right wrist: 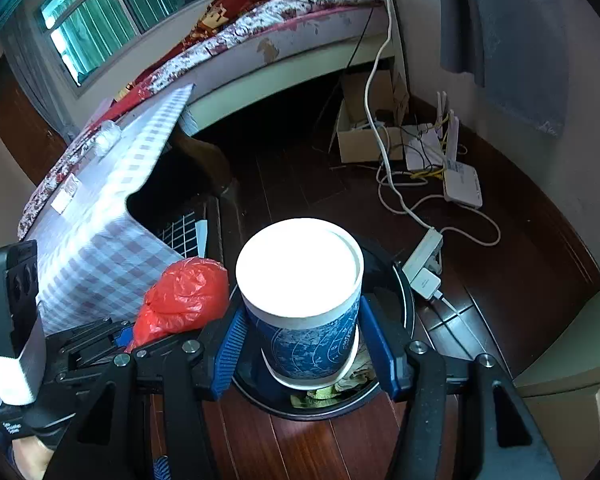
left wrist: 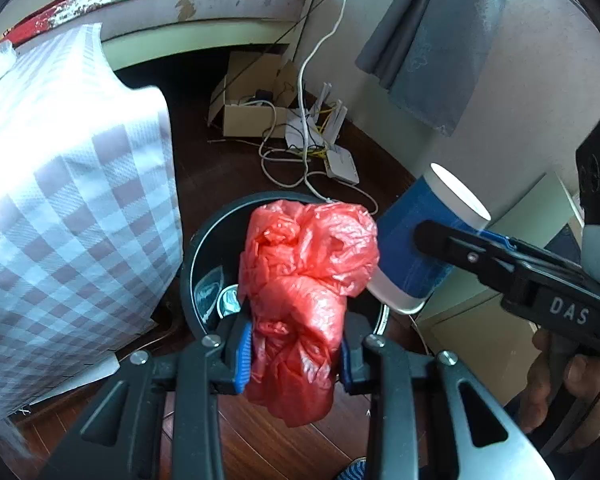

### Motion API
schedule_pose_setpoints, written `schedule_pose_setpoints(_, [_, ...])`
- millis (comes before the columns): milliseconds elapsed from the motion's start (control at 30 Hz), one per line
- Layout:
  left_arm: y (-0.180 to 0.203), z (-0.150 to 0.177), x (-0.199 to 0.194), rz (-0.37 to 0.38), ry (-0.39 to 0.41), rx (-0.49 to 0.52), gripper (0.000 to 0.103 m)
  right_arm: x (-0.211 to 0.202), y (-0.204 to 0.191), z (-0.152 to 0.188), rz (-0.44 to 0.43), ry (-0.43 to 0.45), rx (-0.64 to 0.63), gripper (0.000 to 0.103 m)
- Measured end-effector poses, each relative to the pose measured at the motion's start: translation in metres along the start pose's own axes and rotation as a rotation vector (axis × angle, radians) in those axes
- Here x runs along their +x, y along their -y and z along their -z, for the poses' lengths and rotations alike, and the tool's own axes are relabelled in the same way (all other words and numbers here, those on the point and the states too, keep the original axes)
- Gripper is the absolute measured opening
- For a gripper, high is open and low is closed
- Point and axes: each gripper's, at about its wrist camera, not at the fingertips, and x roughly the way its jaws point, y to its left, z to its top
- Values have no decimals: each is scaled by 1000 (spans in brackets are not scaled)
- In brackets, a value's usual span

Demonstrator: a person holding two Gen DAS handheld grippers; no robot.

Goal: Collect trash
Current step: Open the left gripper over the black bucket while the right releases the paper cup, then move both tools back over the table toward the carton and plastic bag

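**Two light pieces of trash held over the bin**

The left gripper (left wrist: pixel 296 354) is clamped on a crumpled red plastic bag (left wrist: pixel 306 280), its blue ribbed pads (left wrist: pixel 244 354) pinching the lower part of the wad at the bottom centre of the left wrist view. The bag looks thin, crinkly and very light; it gives under the squeeze, and its slick film could slide out of a loose hold, so pinching the thickest bunched part seems the sound choice.

The right gripper (right wrist: pixel 300 348) grips a paper cup (right wrist: pixel 302 304) by its sides, low centre in the right wrist view. The cup is a tapered cylinder, white inside and along the rim, with a dark blue printed wall. It looks empty and light, stiff enough at the rim but likely to buckle if squeezed hard at mid-wall.

Both items hang just above the round black trash bin (left wrist: pixel 198 248), which stands on a dark glossy wooden floor (right wrist: pixel 512 292) and already holds some scraps. A checked cloth (left wrist: pixel 68 208), soft and draping, fills the left of the left wrist view.
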Motion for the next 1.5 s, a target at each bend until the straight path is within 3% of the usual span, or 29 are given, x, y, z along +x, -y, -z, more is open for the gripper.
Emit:
schedule_pose_setpoints(133, [0, 2, 12, 20, -36, -5, 38, 12, 1, -4, -46, -15, 3, 61])
schedule_pose_setpoints(200, [-1, -2, 24, 13, -56, -12, 55, 24, 6, -5, -32, -47, 18, 74])
schedule_pose_setpoints(233, [-3, 0, 31, -23, -69, -23, 80, 29, 12, -5, 14, -60, 37, 91])
schedule_pose_setpoints(267, [-6, 2, 32, -39, -66, -28, 96, 31, 19, -3, 42, -58, 57, 97])
schedule_pose_setpoints(300, [-9, 5, 33, -62, -63, -33, 101, 31, 25, 0, 62, -60, 74, 98])
schedule_pose_setpoints(333, [-13, 8, 34, -104, -63, -39, 102, 32, 28, 2, 83, -64, 85, 102])
schedule_pose_setpoints(500, [-29, 20, 34, -177, -67, -61, 102, 35, 35, 25, 205, -77, 62, 102])
schedule_pose_setpoints(667, [-32, 24, 27, -200, -51, -69, 102, 36, 26, 34, 223, -102, 15, 102])
schedule_pose_setpoints(1500, [-37, 34, -45, -243, 55, -63, 102, -21, -44, 41, 197, 27, -87, 102])
